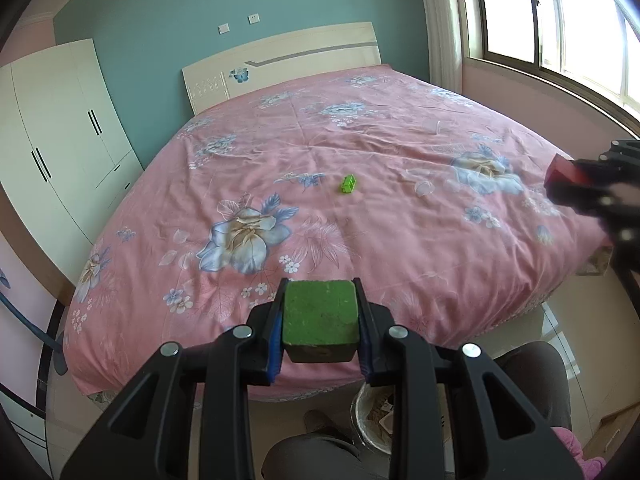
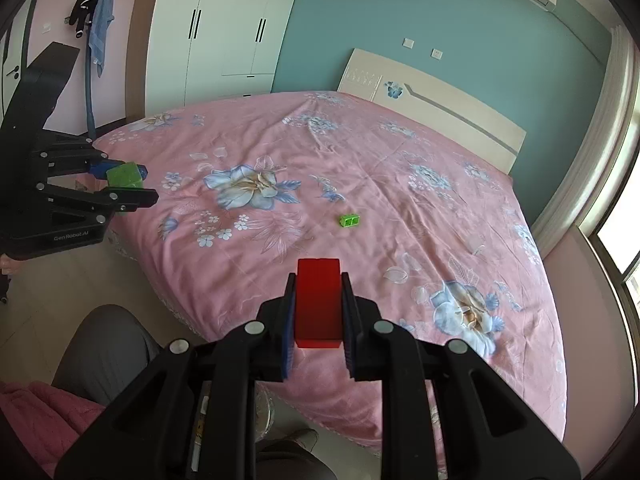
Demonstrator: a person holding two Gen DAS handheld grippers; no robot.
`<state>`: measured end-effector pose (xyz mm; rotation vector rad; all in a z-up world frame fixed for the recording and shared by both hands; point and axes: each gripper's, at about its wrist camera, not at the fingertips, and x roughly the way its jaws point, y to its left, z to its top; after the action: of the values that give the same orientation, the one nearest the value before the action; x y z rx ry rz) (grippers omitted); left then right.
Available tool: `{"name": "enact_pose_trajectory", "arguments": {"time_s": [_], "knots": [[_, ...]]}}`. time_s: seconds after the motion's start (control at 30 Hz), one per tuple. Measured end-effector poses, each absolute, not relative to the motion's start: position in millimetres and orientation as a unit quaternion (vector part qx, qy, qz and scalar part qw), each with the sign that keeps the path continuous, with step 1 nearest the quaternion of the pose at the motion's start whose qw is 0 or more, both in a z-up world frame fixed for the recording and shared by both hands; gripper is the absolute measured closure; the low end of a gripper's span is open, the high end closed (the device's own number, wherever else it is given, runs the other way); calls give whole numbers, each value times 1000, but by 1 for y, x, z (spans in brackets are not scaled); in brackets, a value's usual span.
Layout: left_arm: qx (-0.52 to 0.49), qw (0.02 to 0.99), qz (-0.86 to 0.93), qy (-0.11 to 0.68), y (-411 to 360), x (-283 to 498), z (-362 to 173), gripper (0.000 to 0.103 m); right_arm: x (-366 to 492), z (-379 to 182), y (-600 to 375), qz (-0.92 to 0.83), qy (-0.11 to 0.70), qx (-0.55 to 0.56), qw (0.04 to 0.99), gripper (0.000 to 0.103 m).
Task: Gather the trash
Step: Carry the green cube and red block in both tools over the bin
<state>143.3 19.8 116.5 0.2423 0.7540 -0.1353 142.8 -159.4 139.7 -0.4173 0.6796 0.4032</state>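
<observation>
My left gripper (image 1: 320, 316) is shut on a green cube (image 1: 319, 317), held over the foot end of the bed; from the right wrist view the same cube (image 2: 125, 175) shows at the far left between the left gripper's fingers. My right gripper (image 2: 318, 308) is shut on a red block (image 2: 318, 304), also seen at the right edge of the left wrist view as the red block (image 1: 558, 168). A small bright-green hollow brick (image 1: 348, 183) (image 2: 349, 220) lies loose near the middle of the pink flowered bedspread (image 1: 360, 140) (image 2: 360, 160). A small clear plastic piece (image 1: 437, 127) lies further back toward the window.
A bin with a plastic liner (image 1: 374, 420) (image 2: 264, 412) stands on the floor just below the grippers, beside a person's grey trouser legs (image 1: 536, 376) (image 2: 104, 348). White wardrobes (image 1: 60, 132) stand left of the bed, a window (image 1: 560, 20) to the right. Pink fabric (image 2: 44, 420) lies low left.
</observation>
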Motion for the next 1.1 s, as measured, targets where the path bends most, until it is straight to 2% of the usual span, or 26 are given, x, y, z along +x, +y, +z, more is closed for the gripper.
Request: {"name": "enact_pose_trajectory", "arguments": {"time_s": [0.37, 1.1], "knots": [[114, 874, -86, 465, 16, 148, 22, 71, 135, 60, -146, 217, 395, -193, 871, 82], [90, 795, -122, 588, -3, 152, -114, 71, 132, -89, -129, 249, 520, -155, 802, 82]]}}
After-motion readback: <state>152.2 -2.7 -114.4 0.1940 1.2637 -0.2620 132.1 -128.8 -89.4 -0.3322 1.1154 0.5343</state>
